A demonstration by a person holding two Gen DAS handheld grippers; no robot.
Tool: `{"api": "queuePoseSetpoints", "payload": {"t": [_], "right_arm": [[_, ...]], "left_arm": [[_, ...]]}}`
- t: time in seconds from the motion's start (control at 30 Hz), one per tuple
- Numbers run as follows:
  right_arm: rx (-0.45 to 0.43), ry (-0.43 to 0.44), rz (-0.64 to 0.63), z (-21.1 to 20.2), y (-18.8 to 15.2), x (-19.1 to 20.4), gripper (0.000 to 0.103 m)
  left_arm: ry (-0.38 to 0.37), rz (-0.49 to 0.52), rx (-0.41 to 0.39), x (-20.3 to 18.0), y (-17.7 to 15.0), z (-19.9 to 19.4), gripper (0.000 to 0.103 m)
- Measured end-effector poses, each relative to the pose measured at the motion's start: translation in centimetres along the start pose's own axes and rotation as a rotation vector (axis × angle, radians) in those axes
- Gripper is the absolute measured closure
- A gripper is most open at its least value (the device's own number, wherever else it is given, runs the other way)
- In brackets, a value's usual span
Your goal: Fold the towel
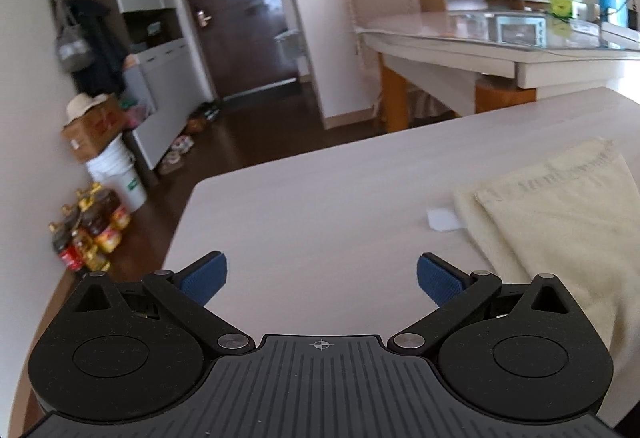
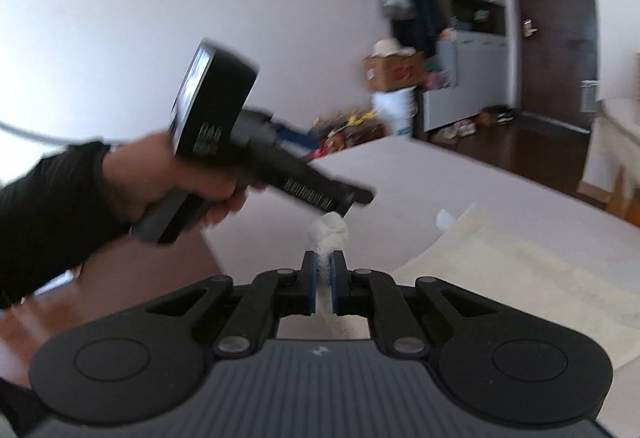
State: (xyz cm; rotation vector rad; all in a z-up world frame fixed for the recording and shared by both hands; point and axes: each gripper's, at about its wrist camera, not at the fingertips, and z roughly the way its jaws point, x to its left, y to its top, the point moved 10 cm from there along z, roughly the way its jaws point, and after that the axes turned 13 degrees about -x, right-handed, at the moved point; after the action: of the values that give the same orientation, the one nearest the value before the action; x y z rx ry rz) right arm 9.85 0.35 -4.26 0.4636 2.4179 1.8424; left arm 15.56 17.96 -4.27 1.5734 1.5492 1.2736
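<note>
A cream towel (image 1: 560, 214) lies on the pale table (image 1: 320, 206) at the right of the left wrist view, one layer folded over another. My left gripper (image 1: 322, 278) hangs open over bare table to the towel's left, nothing between its blue pads. In the right wrist view my right gripper (image 2: 324, 284) is shut on a bunched corner of the towel (image 2: 520, 270), which sticks up past the fingertips. The rest of the cloth spreads to the right. A hand in a dark sleeve (image 2: 48, 206) carries the left gripper (image 2: 304, 142) just beyond.
A small white tag (image 1: 442, 219) lies on the table beside the towel's edge. The table's left edge drops to dark wooden floor with bottles (image 1: 88, 226) and a bucket (image 1: 116, 174). A second table (image 1: 500, 38) with an oven stands behind.
</note>
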Motion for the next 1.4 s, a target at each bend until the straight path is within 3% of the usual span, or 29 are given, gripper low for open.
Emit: {"api": "queuePoseSetpoints", "payload": {"t": [0.1,0.23,0.33,0.53,0.6,0.67,0.83,0.9,0.93,1.0,1.03,1.2,1.4], "right_arm": [[0.047,0.024,-0.021,0.3,-0.8,0.9,0.083],[0.002,-0.024,0.005,-0.7,0.5,-0.9,0.078],[-0.046,-0.124,0.057,-2.0,2.0,-4.1,0.055],[-0.022,-0.425,0.065,-4.3,0.8,-10.8,0.053],[-0.017,-0.476,0.11,-4.9,0.0,-12.7,0.053],[-0.013,-0.504,0.137,-5.2,-0.8,-13.8,0.053],[-0.009,-0.521,0.16,-5.6,-1.9,-15.2,0.052],[-0.012,-0.522,0.168,-5.7,-2.0,-15.5,0.051],[-0.014,-0.522,0.171,-5.7,-2.0,-15.7,0.05],[-0.02,-0.527,0.179,-6.0,-2.2,-16.0,0.047],[-0.023,-0.529,0.182,-6.2,-2.3,-16.1,0.046],[-0.02,-0.495,0.139,-7.4,-2.4,-14.8,0.046],[0.028,-0.429,-0.003,-8.6,-3.3,-12.5,0.038]], "left_arm": [[-0.014,0.001,-0.001,-0.1,-0.1,-0.1,0.0],[-0.063,-0.004,-0.02,-1.0,0.2,-0.1,0.0],[-0.14,-0.032,-0.032,-2.3,0.8,0.5,0.0],[-0.353,-0.073,-0.048,-7.5,2.7,1.6,0.001],[-0.402,-0.07,-0.038,-9.2,2.9,2.1,0.008],[-0.428,-0.066,-0.022,-10.5,2.8,2.6,0.036],[-0.467,-0.052,0.054,-13.0,1.8,5.0,0.038],[-0.47,-0.04,0.081,-13.4,1.2,5.5,0.049],[-0.472,-0.034,0.094,-13.6,0.9,5.7,0.055],[-0.481,-0.042,0.092,-13.7,1.2,5.5,0.088],[-0.481,-0.041,0.089,-13.7,1.3,5.4,0.096],[-0.526,0.004,0.007,-14.7,3.0,3.1,0.097],[-0.61,0.145,-0.072,-17.9,5.0,0.1,0.095]]}}
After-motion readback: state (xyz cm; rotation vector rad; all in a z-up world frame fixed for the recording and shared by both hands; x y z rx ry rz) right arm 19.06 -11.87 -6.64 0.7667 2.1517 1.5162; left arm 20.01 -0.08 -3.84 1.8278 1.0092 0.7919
